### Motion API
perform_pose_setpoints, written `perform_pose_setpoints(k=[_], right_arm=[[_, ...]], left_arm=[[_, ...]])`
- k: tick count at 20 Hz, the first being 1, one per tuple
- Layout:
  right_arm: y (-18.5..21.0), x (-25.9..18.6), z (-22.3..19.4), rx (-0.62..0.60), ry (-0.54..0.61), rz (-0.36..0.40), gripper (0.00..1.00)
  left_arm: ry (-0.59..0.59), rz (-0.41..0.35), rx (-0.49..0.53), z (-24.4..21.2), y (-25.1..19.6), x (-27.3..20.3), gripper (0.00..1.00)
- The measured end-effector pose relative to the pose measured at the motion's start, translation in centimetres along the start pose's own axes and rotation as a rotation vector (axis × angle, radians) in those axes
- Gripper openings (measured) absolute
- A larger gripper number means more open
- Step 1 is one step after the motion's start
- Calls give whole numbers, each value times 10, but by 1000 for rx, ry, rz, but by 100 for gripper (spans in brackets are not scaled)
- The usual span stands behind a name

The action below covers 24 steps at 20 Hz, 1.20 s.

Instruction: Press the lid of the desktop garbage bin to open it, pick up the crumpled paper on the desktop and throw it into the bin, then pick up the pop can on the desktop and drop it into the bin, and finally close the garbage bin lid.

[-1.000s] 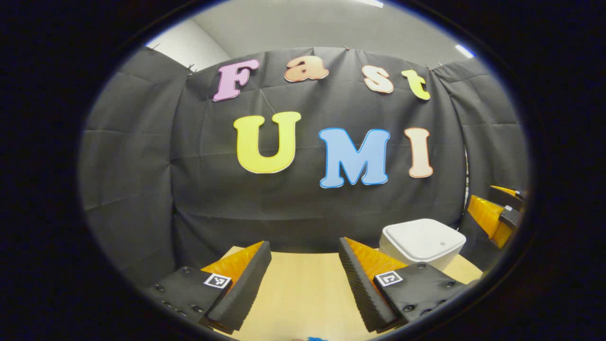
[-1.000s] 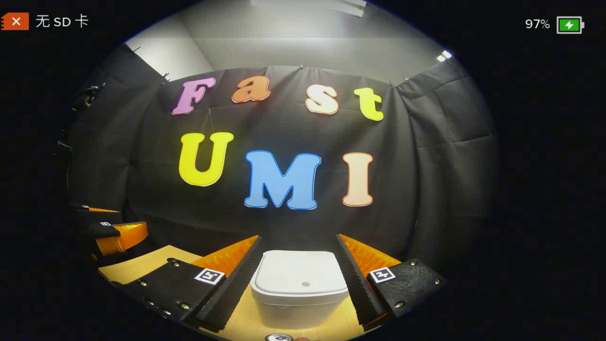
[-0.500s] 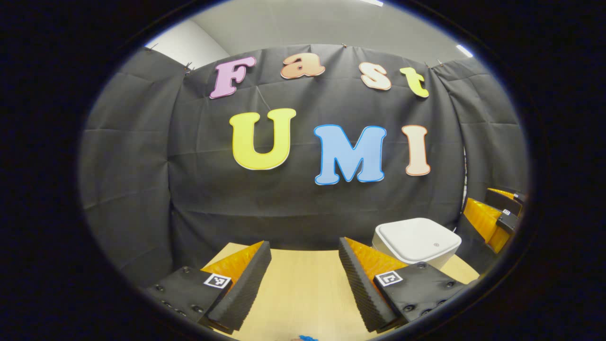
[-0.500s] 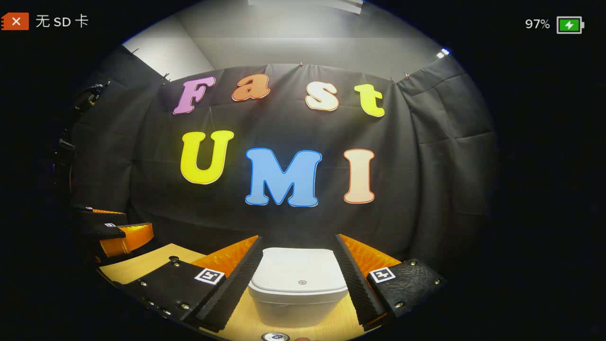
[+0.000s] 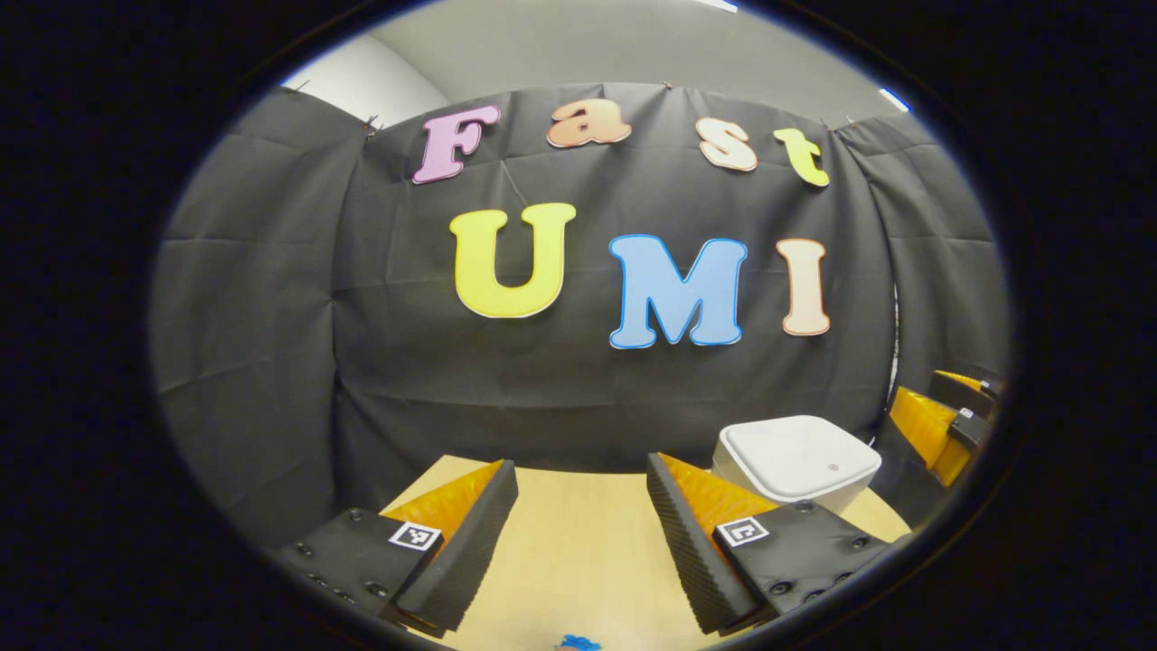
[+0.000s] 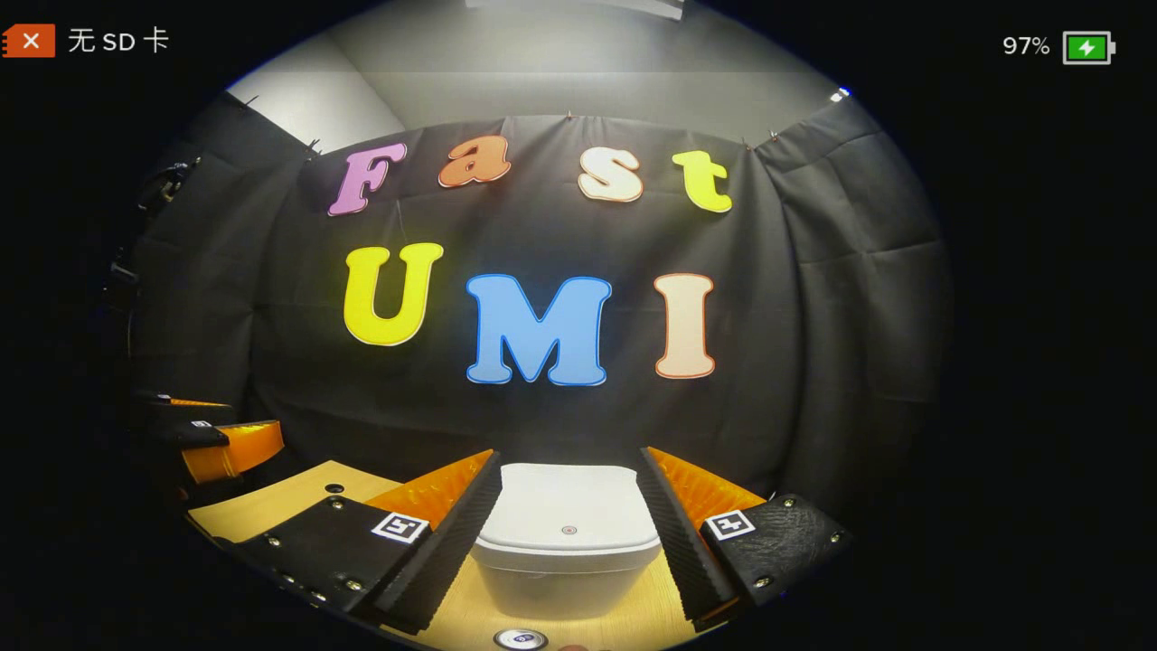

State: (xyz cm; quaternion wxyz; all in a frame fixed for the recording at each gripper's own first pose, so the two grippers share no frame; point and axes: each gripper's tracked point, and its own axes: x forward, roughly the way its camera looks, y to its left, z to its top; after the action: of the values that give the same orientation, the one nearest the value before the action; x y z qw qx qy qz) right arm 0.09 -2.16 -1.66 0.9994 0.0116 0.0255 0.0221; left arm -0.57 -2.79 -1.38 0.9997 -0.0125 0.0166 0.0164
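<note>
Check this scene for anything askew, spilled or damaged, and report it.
Nothing stands out. The white bin sits upright on the wooden table with its lid shut and level. A pop can's top shows in front of it. Both hand-held grippers, right and left, are open and hold nothing.

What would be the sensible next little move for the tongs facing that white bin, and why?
Probably ease the right tongs forward and down onto the bin lid to press it. The lid looks shut, the bin sits centred between the open fingers, and the pop can waits on the table just before it.
</note>
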Motion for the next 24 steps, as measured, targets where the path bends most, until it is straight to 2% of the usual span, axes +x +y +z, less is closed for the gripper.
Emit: perform_pose_setpoints(k=[9,19,20,21,22,23,24], right_arm=[[-3,5,-20,-9,56,17,96],[6,14,-21,-8,62,48,98],[6,13,-22,-12,65,51,85],[9,13,-23,-19,70,58,89],[10,14,-22,-22,71,63,83],[11,14,-22,-22,72,72,63],[12,14,-24,-23,76,77,63]], left_arm=[[0,-2,0,-3,-7,-1,95],[-10,15,10,-1,-4,-2,95],[-10,16,8,-1,-3,-2,95],[-11,17,7,-2,-4,-2,95],[-13,17,6,0,-5,-3,95],[-15,19,6,0,-6,-5,95],[-18,19,7,0,-5,-6,95]])
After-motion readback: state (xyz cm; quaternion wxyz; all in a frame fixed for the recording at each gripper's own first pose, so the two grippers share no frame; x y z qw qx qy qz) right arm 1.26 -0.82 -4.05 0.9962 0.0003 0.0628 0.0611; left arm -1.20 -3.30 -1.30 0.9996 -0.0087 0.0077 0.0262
